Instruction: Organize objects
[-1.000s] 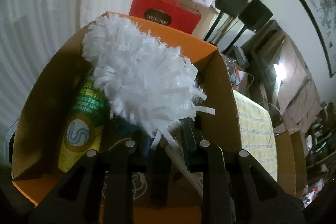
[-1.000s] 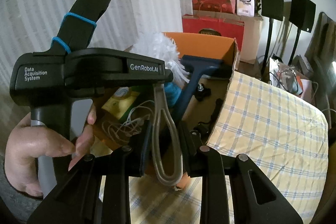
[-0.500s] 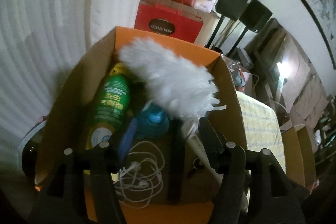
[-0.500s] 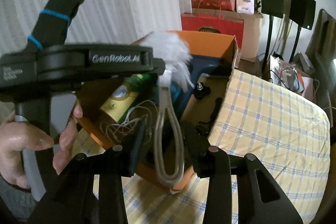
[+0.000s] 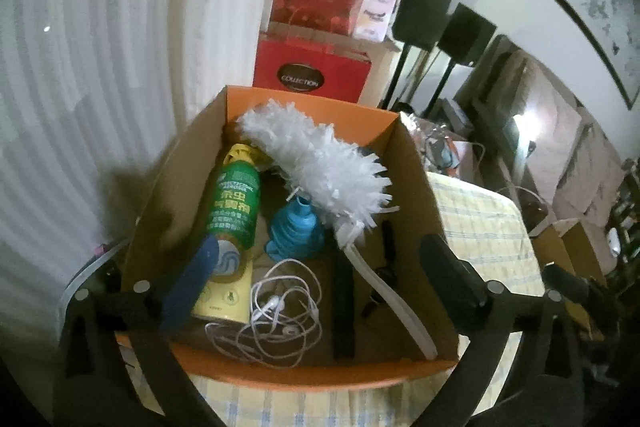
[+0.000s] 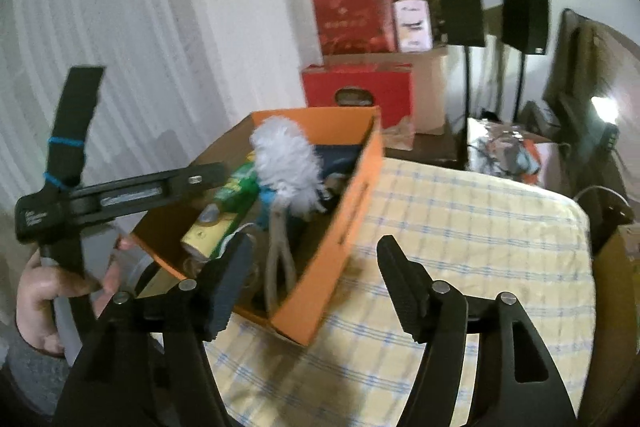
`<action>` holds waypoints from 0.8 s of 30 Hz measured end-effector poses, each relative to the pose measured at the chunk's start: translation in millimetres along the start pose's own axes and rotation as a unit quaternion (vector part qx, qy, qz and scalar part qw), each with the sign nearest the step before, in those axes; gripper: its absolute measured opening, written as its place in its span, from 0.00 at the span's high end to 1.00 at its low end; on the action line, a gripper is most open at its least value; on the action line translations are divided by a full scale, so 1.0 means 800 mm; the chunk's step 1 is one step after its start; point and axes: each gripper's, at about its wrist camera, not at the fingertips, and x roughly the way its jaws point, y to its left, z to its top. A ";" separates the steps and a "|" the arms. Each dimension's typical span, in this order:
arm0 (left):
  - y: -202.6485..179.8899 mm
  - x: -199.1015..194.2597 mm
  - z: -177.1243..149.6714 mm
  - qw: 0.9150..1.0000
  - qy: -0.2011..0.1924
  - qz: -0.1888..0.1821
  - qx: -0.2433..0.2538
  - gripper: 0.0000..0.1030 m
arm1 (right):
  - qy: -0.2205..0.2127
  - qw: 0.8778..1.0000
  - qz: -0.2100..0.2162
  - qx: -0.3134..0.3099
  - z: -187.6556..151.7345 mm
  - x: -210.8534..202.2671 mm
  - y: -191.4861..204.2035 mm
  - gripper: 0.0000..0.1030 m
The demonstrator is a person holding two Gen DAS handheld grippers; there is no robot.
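While the orange cardboard box stood on the checked tablecloth, the left gripper was held over its near edge, its jaws opening wide with nothing gripped. Inside the box, from left to right, a green and yellow spray can, a tangle of white earphones, a blue funnel-like piece and a white duster were seen lying loose. Further right, the right gripper was held apart from the box, its jaws opening, empty.
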 end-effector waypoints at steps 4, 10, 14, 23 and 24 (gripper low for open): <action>-0.001 -0.010 -0.008 1.000 0.002 0.003 0.003 0.01 | 0.000 1.000 -0.018 0.012 -0.008 -0.019 -0.016 0.27; -0.013 -0.019 -0.028 1.000 0.004 0.013 0.025 0.00 | -0.003 0.999 -0.045 0.025 -0.024 -0.036 -0.028 0.15; -0.024 -0.026 -0.043 0.999 0.003 0.021 0.044 0.00 | 0.004 0.998 -0.064 0.029 -0.032 -0.039 -0.032 0.06; -0.044 -0.048 -0.084 0.999 0.011 0.006 0.052 0.00 | -0.001 0.994 -0.106 0.038 -0.049 -0.055 -0.038 0.00; -0.047 -0.050 -0.087 0.999 0.011 0.005 0.053 0.00 | 0.001 0.993 -0.106 0.044 -0.054 -0.057 -0.039 0.00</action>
